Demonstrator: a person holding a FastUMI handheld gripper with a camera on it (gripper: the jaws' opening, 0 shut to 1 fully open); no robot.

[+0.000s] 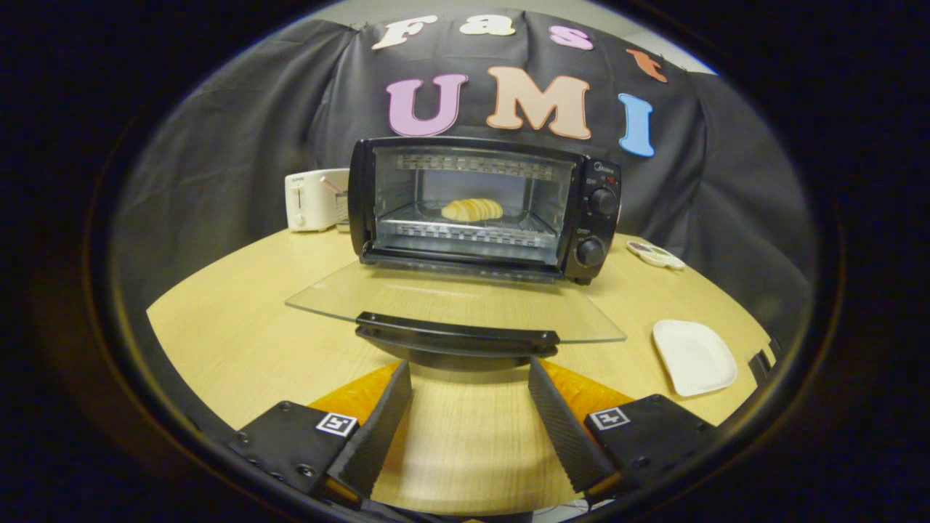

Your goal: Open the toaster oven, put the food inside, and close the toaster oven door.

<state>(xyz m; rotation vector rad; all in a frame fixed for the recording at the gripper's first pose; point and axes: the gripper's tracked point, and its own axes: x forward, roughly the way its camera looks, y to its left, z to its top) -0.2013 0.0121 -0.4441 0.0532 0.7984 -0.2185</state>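
A black toaster oven stands on the wooden table with its glass door folded down flat toward me. A pale, ridged bread roll lies on the rack inside the oven. The door's black handle runs along its near edge, just ahead of my fingertips. My gripper is open, its fingers spread wide below the handle and touching nothing.
A white pop-up toaster stands left of the oven by the wall. To the right, a white square plate lies on the table near me, and a small patterned dish sits farther back. Two knobs are on the oven's right panel.
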